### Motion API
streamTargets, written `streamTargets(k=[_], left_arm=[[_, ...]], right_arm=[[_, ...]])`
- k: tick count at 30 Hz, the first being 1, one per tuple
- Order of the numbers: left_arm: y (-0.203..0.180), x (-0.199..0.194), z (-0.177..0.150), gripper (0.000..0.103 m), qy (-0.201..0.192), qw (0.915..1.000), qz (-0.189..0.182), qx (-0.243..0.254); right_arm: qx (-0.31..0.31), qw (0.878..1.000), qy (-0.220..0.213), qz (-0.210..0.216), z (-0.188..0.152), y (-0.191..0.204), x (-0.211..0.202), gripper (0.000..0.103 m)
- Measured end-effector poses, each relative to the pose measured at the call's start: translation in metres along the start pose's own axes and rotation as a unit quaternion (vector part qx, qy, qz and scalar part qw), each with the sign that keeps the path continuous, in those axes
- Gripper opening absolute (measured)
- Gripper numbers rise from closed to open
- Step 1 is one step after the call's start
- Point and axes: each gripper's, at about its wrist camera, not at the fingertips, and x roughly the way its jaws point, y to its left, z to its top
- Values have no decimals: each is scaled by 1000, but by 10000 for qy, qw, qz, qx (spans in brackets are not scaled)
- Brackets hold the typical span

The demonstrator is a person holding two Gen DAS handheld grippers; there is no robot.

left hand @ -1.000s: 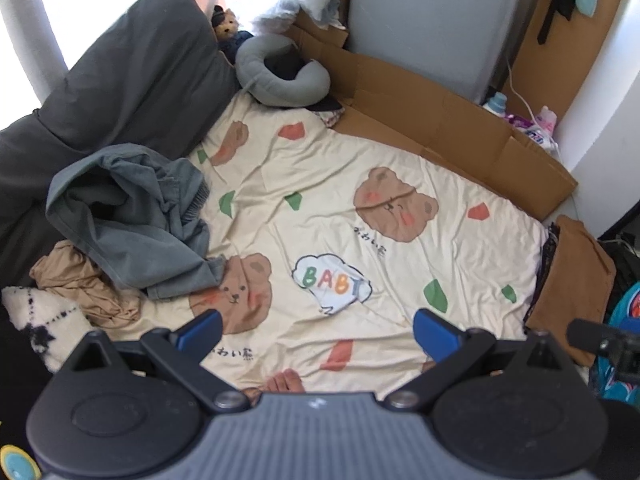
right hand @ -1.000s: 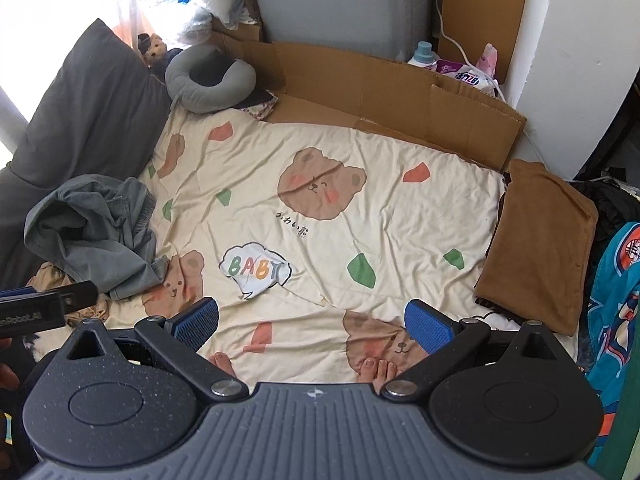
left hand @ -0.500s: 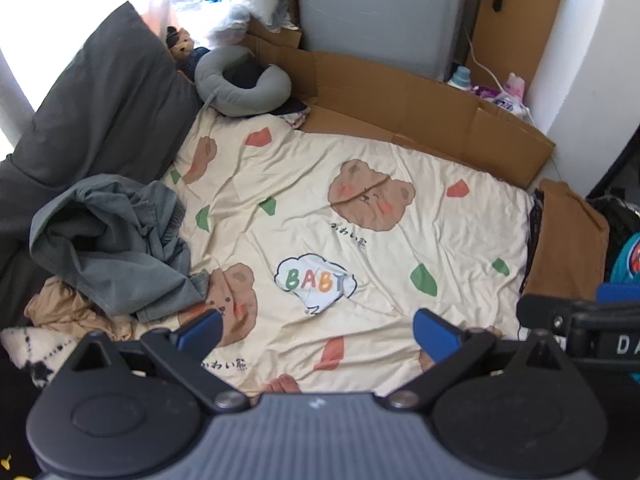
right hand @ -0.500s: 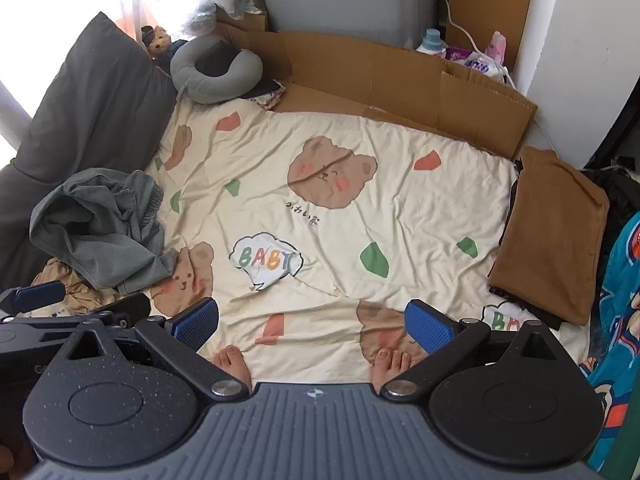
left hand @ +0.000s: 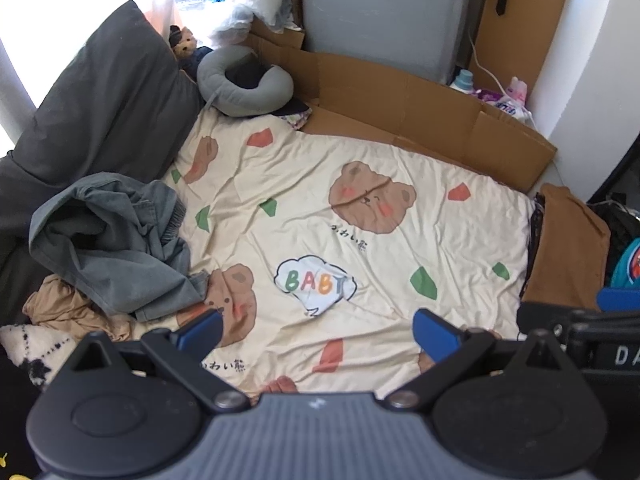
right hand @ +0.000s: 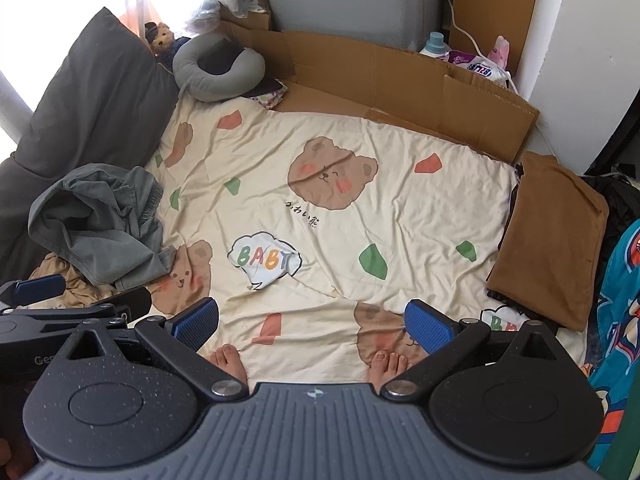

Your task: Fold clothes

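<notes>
Both grippers have drifted rightward (fingers spread, empty) above the bedsheet (left hand: pixel 360 184).

Home bedroom, bear-print sheet (right hand: pixel 320 208), grey pillow (right hand: pixel 92 92), teddy (right hand: pixel 162 40), clothes pile (right hand: pixel 100 224)

left wrist: high, facing down | right wrist: same | shared: bear-print sheet (left hand: pixel 360 208) (right hand: pixel 320 200)

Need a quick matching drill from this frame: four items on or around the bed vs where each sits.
Things:
1. grey-green garment
2. brown folded cloth
3. neck pillow
4. cardboard

Places:
A. right edge of the bed
B. far left corner, by the teddy bear
C. left side, crumpled
D. along the far edge

Pairs: 1-C, 2-A, 3-B, 4-D
</notes>
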Motion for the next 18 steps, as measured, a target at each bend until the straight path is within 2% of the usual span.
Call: streamTargets(k=[18], left_arm=[[-6,1,4,102,-33,9999,-76,97]], right_arm=[[-45,9997,4,-235,0,-8,-2,102]])
